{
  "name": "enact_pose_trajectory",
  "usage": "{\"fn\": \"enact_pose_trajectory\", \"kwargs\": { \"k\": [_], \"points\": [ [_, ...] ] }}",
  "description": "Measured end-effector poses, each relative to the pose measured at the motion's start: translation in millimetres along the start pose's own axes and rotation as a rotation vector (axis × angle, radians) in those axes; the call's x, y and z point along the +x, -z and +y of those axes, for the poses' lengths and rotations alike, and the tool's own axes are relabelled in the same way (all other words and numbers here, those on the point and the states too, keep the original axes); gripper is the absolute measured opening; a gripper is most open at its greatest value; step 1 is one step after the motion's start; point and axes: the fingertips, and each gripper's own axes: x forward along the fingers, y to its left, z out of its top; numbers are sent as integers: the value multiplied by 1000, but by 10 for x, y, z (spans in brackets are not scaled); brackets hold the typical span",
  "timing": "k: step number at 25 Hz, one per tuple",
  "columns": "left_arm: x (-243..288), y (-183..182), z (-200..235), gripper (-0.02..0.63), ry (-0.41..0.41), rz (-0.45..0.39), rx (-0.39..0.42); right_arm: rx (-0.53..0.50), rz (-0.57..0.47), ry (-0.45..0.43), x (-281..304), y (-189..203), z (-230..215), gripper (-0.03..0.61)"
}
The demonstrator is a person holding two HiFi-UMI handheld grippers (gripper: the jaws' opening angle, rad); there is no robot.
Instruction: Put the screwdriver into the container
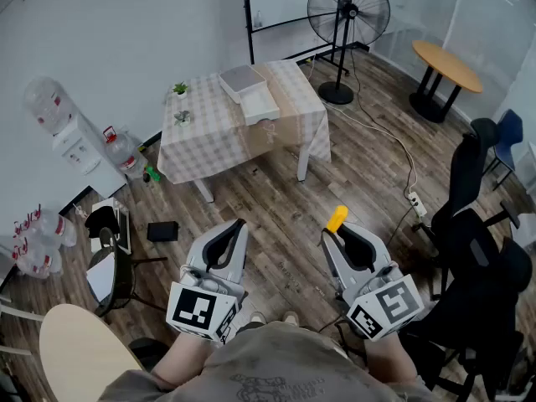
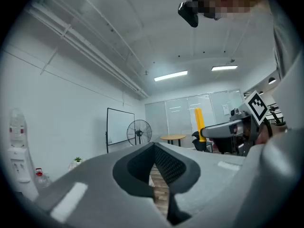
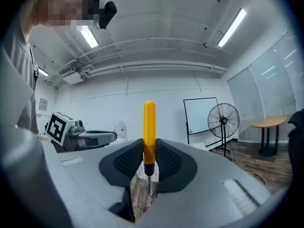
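Note:
My right gripper (image 1: 331, 234) (image 3: 149, 148) is shut on a screwdriver (image 1: 337, 219) (image 3: 149, 127). Its yellow handle stands up above the jaws and the metal shaft points down between the pads. My left gripper (image 1: 241, 224) (image 2: 154, 147) is shut with nothing in it, level with the right one. The left gripper view also shows the screwdriver (image 2: 199, 122) at the right. A white container (image 1: 258, 105) sits beside a grey box (image 1: 241, 79) on a table with a checked cloth (image 1: 209, 141), far ahead of both grippers across the wooden floor.
A standing fan (image 1: 347, 11) and a round wooden table (image 1: 448, 65) are at the back right. Black office chairs (image 1: 477, 233) stand close on my right. A water dispenser (image 1: 75, 141) with bottles and a small round table (image 1: 79, 350) are on the left.

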Motion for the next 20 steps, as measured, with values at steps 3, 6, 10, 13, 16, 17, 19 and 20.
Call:
{"fn": "enact_pose_trajectory", "kwargs": {
  "k": [3,6,10,13,16,17,19,20],
  "points": [
    [-40,34,-14,0,-2,13,8,30,-11,-1,-22,39,28,109],
    [-32,34,-40,0,-4,12,9,35,-9,-10,-29,52,30,109],
    [-20,58,-76,0,-9,14,7,46,-17,-17,-61,74,-14,109],
    [2,81,-129,0,-6,13,5,74,-52,-50,-108,58,-28,109],
    [12,106,-164,0,-15,20,7,72,-48,-54,-138,83,-49,109],
    [17,119,-169,0,-17,23,5,70,-41,-52,-138,99,-63,109],
    [32,147,-180,0,-20,29,-3,70,-29,-49,-137,127,-93,109],
    [42,156,-189,0,-20,29,-9,70,-24,-50,-135,137,-102,109]
  ]
}}
